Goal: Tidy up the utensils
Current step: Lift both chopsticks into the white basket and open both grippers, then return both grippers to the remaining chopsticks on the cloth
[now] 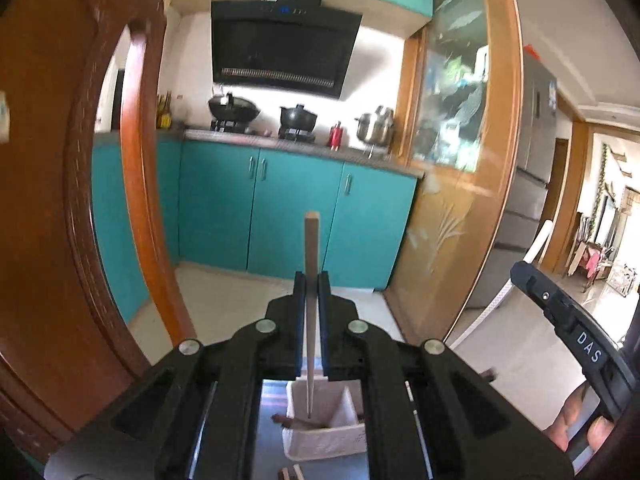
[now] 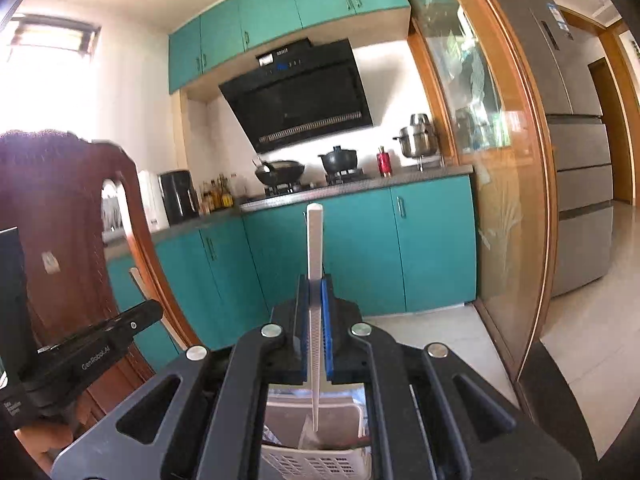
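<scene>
My left gripper [image 1: 311,280] is shut on a tan wooden chopstick [image 1: 311,240], held upright with its thin tip pointing down into a white holder [image 1: 340,438] that has a brown utensil in it. My right gripper [image 2: 314,284] is shut on a white chopstick [image 2: 314,236], also upright, its tip down over a white slotted basket [image 2: 312,462]. The right gripper's body shows at the right edge of the left wrist view [image 1: 576,332]; the left one shows at the left of the right wrist view [image 2: 92,352].
A dark wooden chair back [image 1: 60,200] stands close on the left, and also shows in the right wrist view [image 2: 68,216]. Teal cabinets [image 2: 352,248], a stove with pots [image 1: 260,116], a glass sliding door [image 2: 492,200] and a fridge [image 2: 576,140] lie ahead. A metal surface [image 1: 272,432] carries the holder.
</scene>
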